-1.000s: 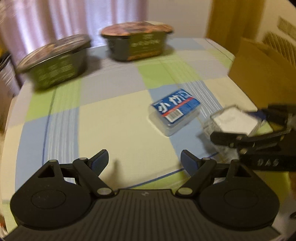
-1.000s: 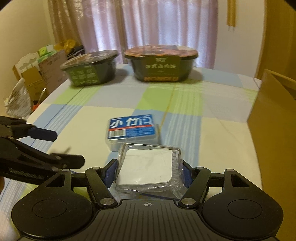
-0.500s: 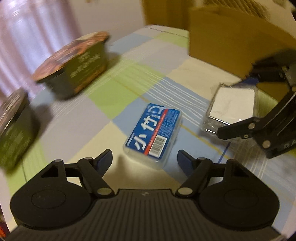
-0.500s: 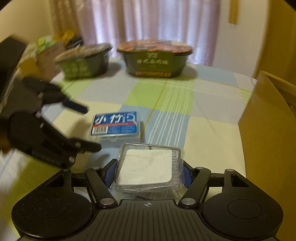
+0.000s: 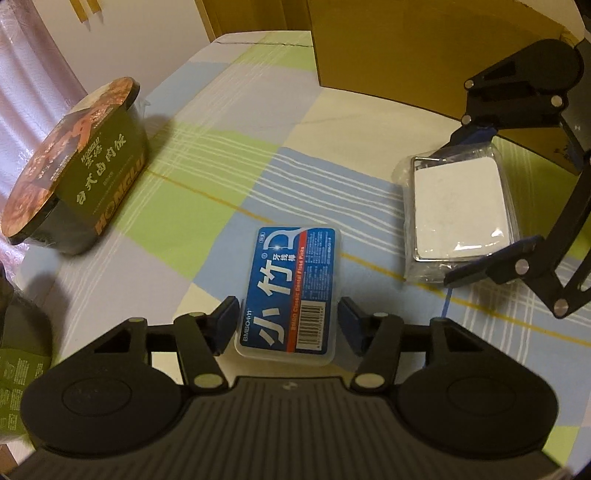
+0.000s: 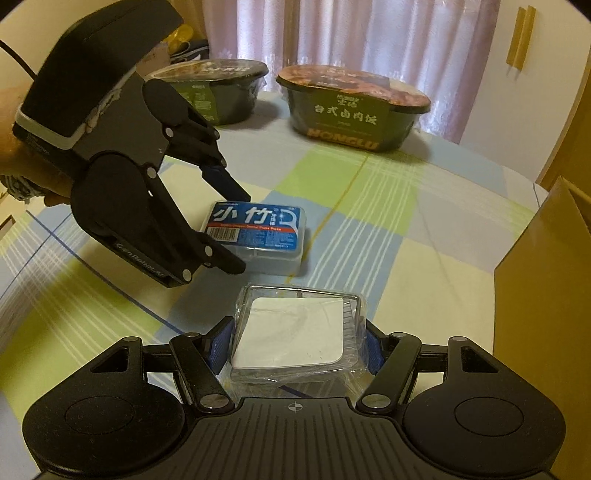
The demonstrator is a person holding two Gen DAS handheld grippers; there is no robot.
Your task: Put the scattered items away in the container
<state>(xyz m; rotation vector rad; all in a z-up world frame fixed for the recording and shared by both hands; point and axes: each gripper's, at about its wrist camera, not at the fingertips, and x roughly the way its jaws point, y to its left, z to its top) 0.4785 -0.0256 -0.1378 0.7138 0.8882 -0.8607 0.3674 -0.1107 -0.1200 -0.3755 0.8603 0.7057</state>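
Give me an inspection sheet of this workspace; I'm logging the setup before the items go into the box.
Surface: table under a checked cloth, flat.
Job's things: blue floss box lying flat between the left gripper's fingers; clear plastic case with a white card, in the right gripper; cardboard box at the table's right edge.
Clutter: two lidded meal bowls at the far side.
Grippers: left gripper open, straddling the floss box; right gripper shut on the case.
Cables: one dark cable behind the left gripper.
Surroundings: curtains; bags and boxes beyond the table's left edge.
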